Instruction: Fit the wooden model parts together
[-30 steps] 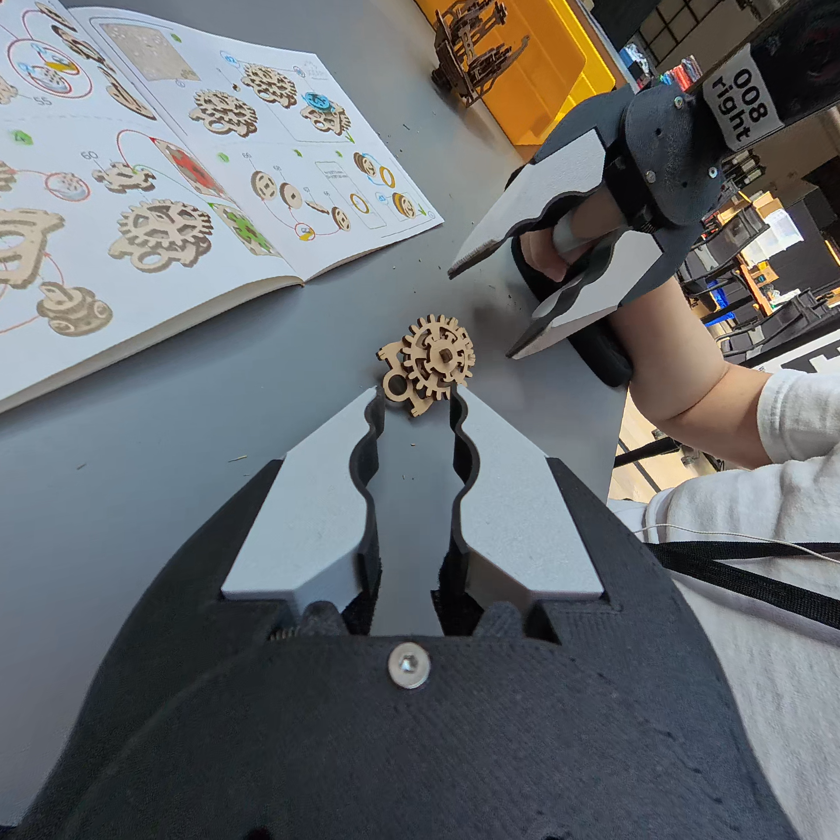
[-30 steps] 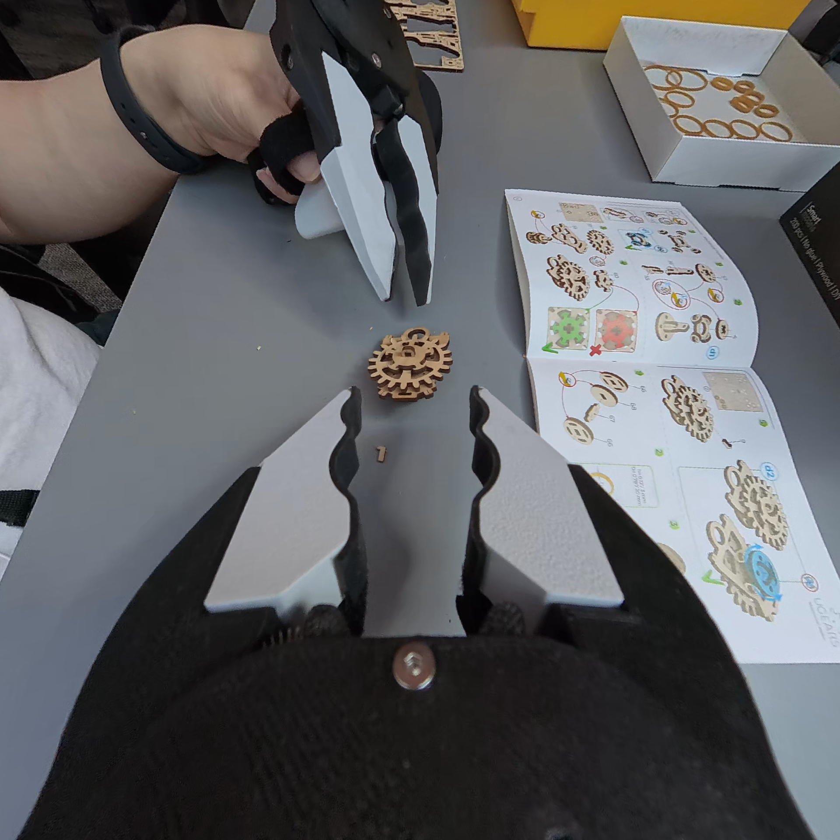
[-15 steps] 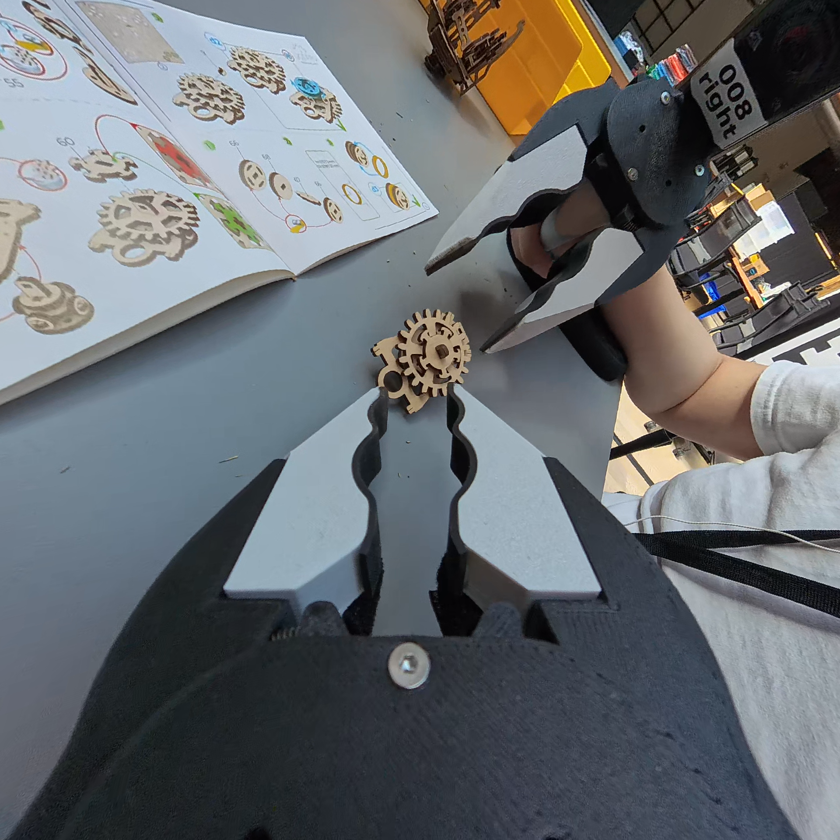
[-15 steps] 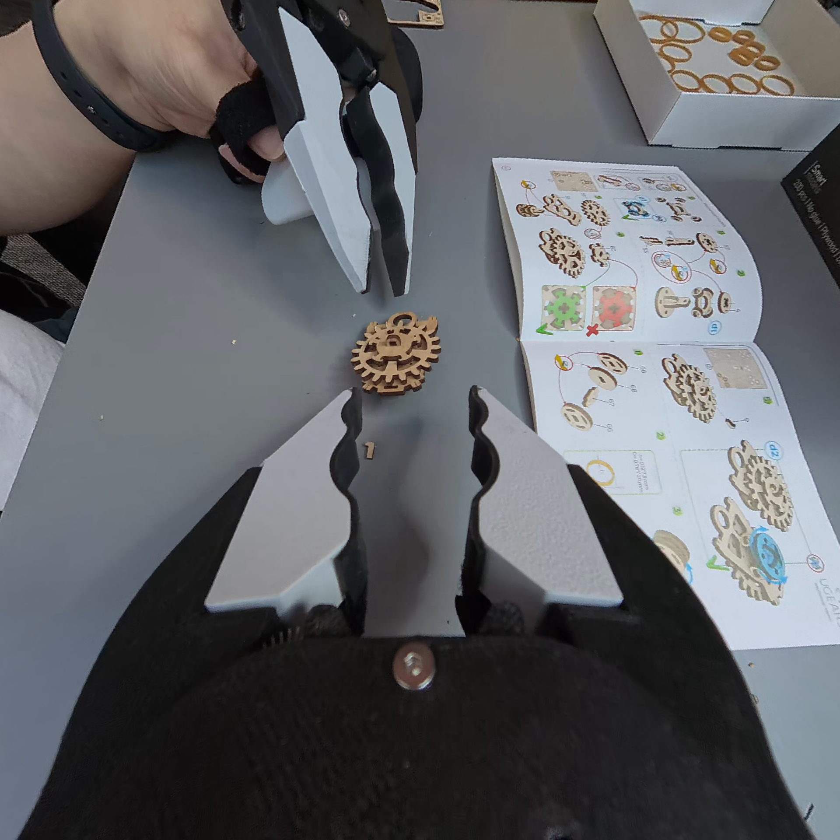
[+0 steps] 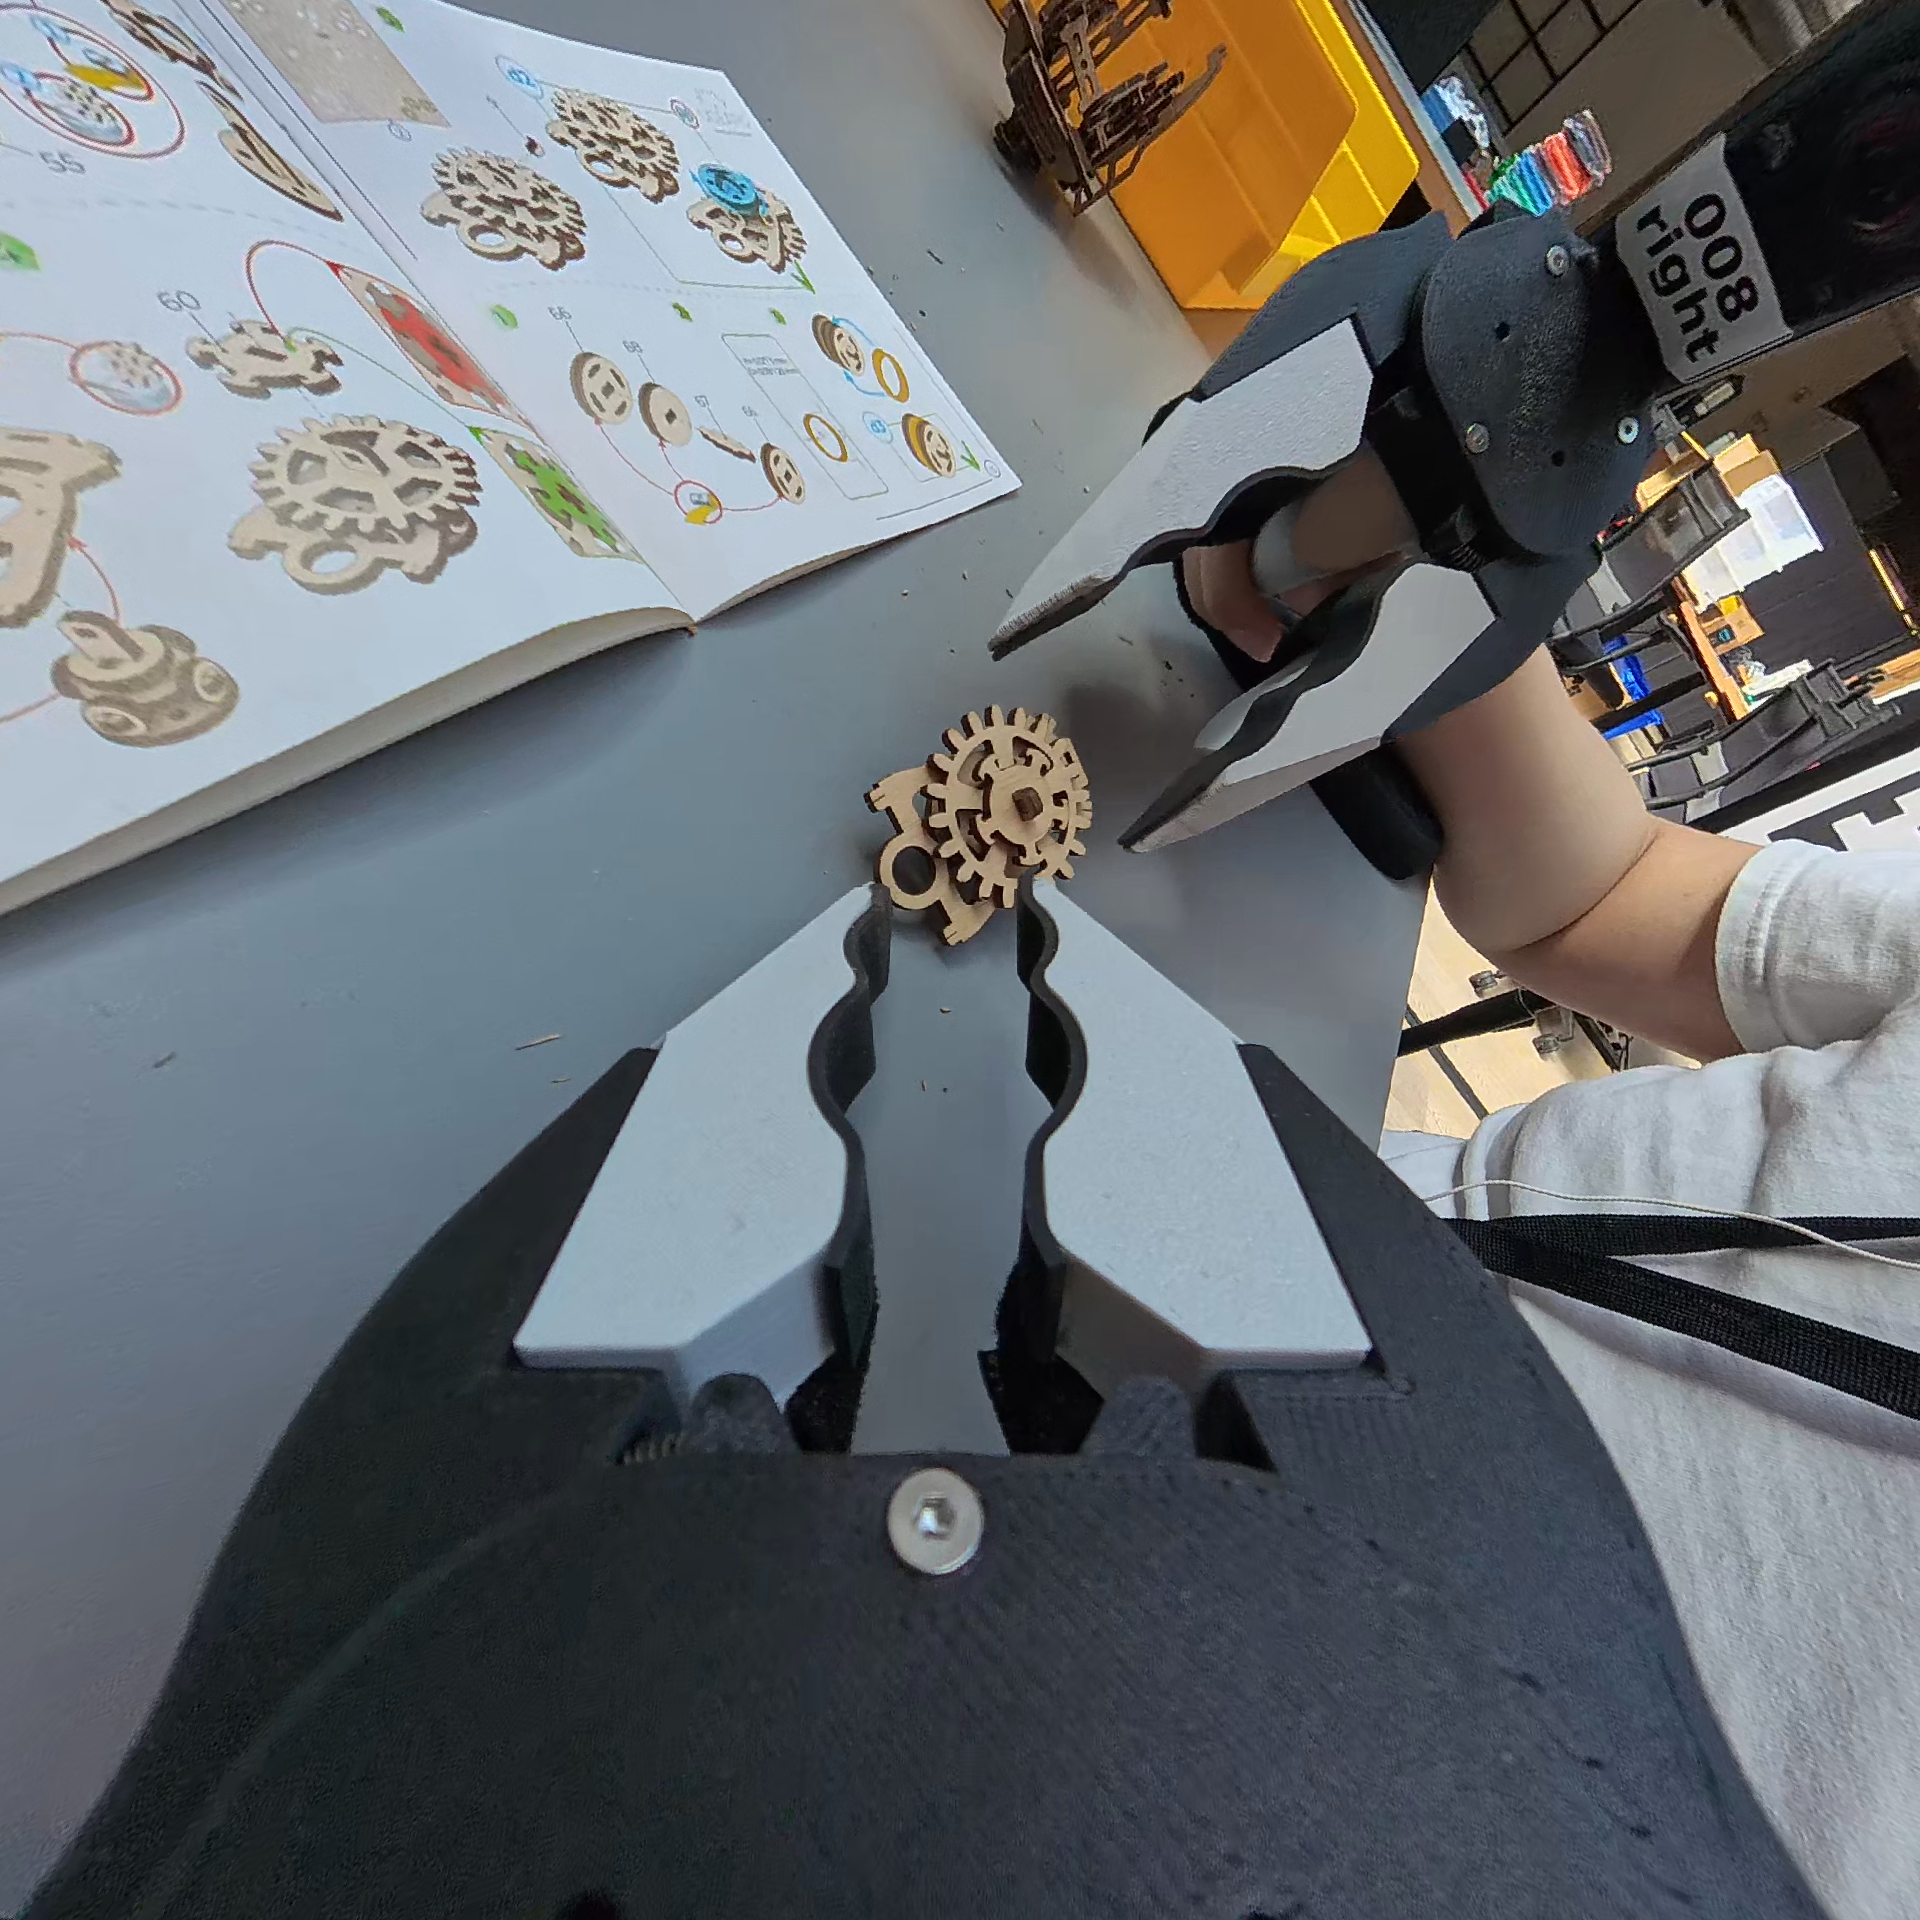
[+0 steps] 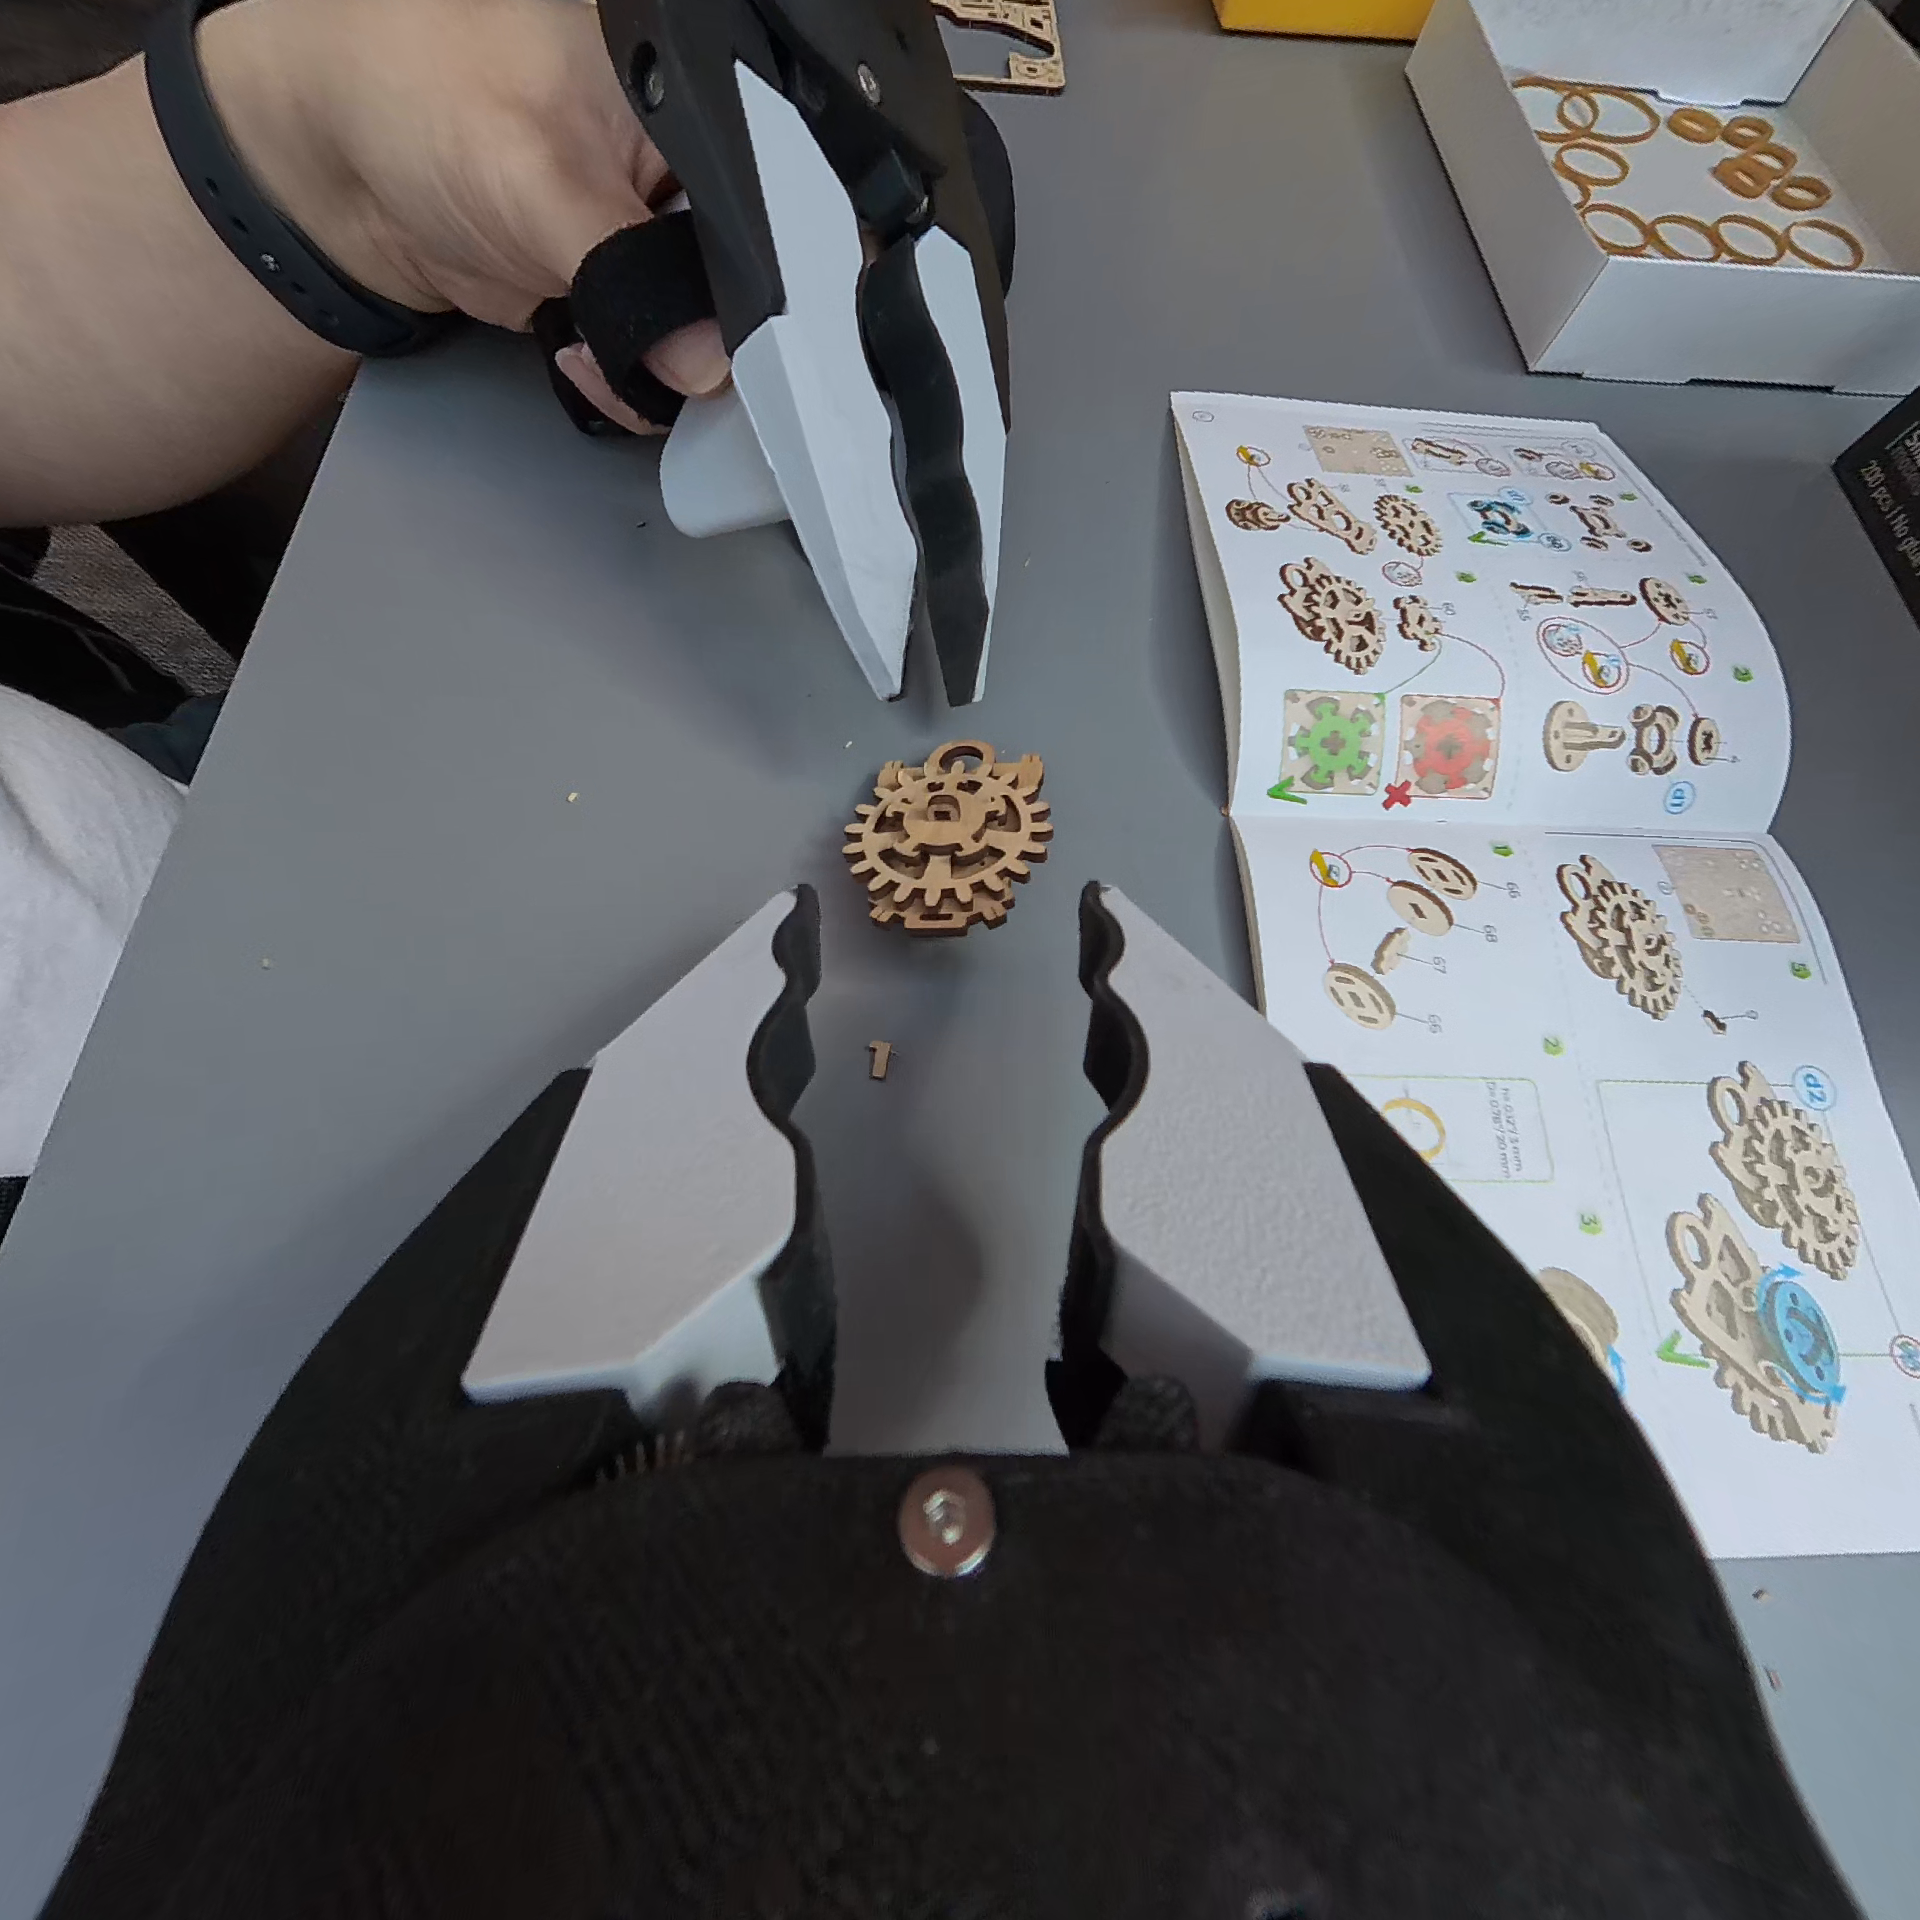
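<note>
A small wooden gear assembly (image 6: 945, 836) lies flat on the grey table (image 6: 468, 935), between the two grippers. It also shows in the left wrist view (image 5: 982, 821). My right gripper (image 6: 943, 894) is open and empty, its tips just short of the gear. A tiny wooden pin (image 6: 880, 1058) lies on the table between its fingers. My left gripper (image 5: 951, 899) is empty, with a narrow gap between its jaws. It points down at the gear from the far side in the right wrist view (image 6: 928, 698). The right gripper (image 5: 1062, 743) hovers just beyond the gear.
An open instruction booklet (image 6: 1507, 831) lies right of the gear. A white box (image 6: 1714, 322) of wooden rings stands at the back right, with a black box (image 6: 1886, 520) at the right edge. A yellow bin (image 5: 1247, 135) and a dark wooden model (image 5: 1091, 94) stand far off. The table edge (image 5: 1392, 935) is close. The left gripper is farther from the dark wooden model (image 5: 1091, 94), some 40 centimeters, than the right, some 35 centimeters.
The right gripper's tips have come slightly lower and closer to the gear. The left gripper shifted a little. The gear and the pin have not moved.
</note>
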The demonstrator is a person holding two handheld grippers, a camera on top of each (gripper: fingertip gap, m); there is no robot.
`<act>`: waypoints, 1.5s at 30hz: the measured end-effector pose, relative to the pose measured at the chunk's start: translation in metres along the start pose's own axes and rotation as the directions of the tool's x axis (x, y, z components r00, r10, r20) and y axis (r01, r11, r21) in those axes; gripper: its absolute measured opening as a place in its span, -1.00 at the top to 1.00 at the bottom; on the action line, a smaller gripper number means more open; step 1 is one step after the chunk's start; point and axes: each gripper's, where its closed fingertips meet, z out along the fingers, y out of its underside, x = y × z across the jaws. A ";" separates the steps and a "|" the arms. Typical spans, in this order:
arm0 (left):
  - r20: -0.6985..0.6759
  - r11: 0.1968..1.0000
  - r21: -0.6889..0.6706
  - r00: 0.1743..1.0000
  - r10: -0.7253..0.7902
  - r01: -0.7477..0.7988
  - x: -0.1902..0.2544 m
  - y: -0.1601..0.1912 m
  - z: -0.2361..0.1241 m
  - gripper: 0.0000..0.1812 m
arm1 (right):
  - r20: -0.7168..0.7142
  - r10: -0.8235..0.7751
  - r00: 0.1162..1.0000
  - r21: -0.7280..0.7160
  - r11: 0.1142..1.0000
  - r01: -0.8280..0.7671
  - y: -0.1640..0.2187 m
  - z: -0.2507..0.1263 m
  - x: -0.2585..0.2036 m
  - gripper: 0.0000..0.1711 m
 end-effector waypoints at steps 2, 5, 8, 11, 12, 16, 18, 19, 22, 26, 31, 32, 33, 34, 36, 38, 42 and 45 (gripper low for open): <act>0.001 1.000 0.003 1.000 0.000 0.000 0.000 0.000 0.000 0.76 | -0.011 0.005 1.000 -0.008 1.000 -0.005 0.002 0.000 0.003 0.42; 0.003 1.000 0.007 1.000 0.002 -0.002 0.000 -0.001 -0.001 0.76 | -0.034 0.011 0.999 -0.015 1.000 -0.012 0.004 -0.001 0.008 0.44; 0.003 1.000 0.008 1.000 0.002 -0.002 0.000 -0.001 -0.001 0.76 | -0.050 0.013 0.999 -0.024 1.000 -0.014 0.006 -0.002 0.012 0.45; 0.007 1.000 -0.002 1.000 0.001 -0.001 0.000 0.000 0.000 0.75 | -0.050 0.018 0.999 -0.031 0.999 -0.019 0.009 -0.002 0.013 0.45; 0.008 1.000 -0.005 1.000 0.004 -0.004 0.000 0.001 0.001 0.75 | -0.045 0.017 0.999 -0.028 0.999 -0.019 0.008 -0.002 0.012 0.45; 0.012 1.000 -0.009 1.000 0.011 -0.011 0.000 0.002 0.001 0.75 | -0.038 0.010 0.999 -0.031 0.999 -0.011 0.008 -0.002 0.011 0.45; 0.011 1.000 -0.008 1.000 0.007 -0.006 0.000 0.001 0.001 0.75 | -0.040 -0.003 0.999 -0.026 1.000 0.002 0.007 -0.003 0.010 0.45; 0.011 1.000 -0.006 1.000 0.006 -0.006 0.000 0.001 0.001 0.75 | -0.037 -0.007 0.999 -0.014 1.000 0.007 0.004 -0.004 0.009 0.45; 0.014 1.000 -0.002 1.000 0.007 -0.007 0.000 0.001 0.000 0.75 | -0.025 -0.024 0.999 0.047 0.999 0.026 -0.009 -0.007 0.004 0.45; 0.017 1.000 -0.003 1.000 0.007 -0.007 0.000 0.001 0.001 0.75 | -0.030 -0.012 0.999 0.079 0.997 0.014 -0.015 -0.003 0.004 0.47; 0.024 1.000 -0.006 0.999 0.022 -0.022 0.000 0.002 0.001 0.75 | 0.000 0.035 0.999 0.041 0.999 -0.035 -0.006 0.011 0.005 0.40; 0.022 1.000 -0.005 0.999 0.027 -0.027 0.001 0.002 0.001 0.74 | 0.010 0.041 0.999 0.038 0.998 -0.041 -0.005 0.013 0.004 0.36; 0.020 0.999 -0.005 0.999 0.034 -0.034 0.002 0.002 0.001 0.72 | 0.016 0.053 0.998 0.032 0.998 -0.053 -0.005 0.015 0.005 0.35; 0.021 0.999 -0.006 0.999 0.043 -0.043 0.003 0.002 0.001 0.70 | 0.023 0.063 0.998 0.030 0.998 -0.064 -0.005 0.017 0.005 0.35; 0.026 0.998 -0.006 0.997 0.066 -0.066 0.004 0.002 0.001 0.67 | 0.019 0.084 0.996 0.024 0.996 -0.085 -0.005 0.021 0.008 0.35; 0.030 0.994 0.005 0.994 0.109 -0.109 0.007 -0.001 0.001 0.62 | 0.022 0.106 0.994 0.012 0.994 -0.106 -0.004 0.023 0.010 0.48; 0.054 0.933 0.125 0.941 0.333 -0.337 0.027 -0.019 -0.004 0.30 | 0.045 0.116 0.992 0.008 0.993 -0.117 -0.001 0.019 0.009 0.50; 0.195 0.842 0.143 0.848 0.492 -0.521 0.028 -0.028 -0.006 0.12 | 0.047 0.075 0.996 0.043 0.996 -0.077 -0.001 0.010 0.006 0.50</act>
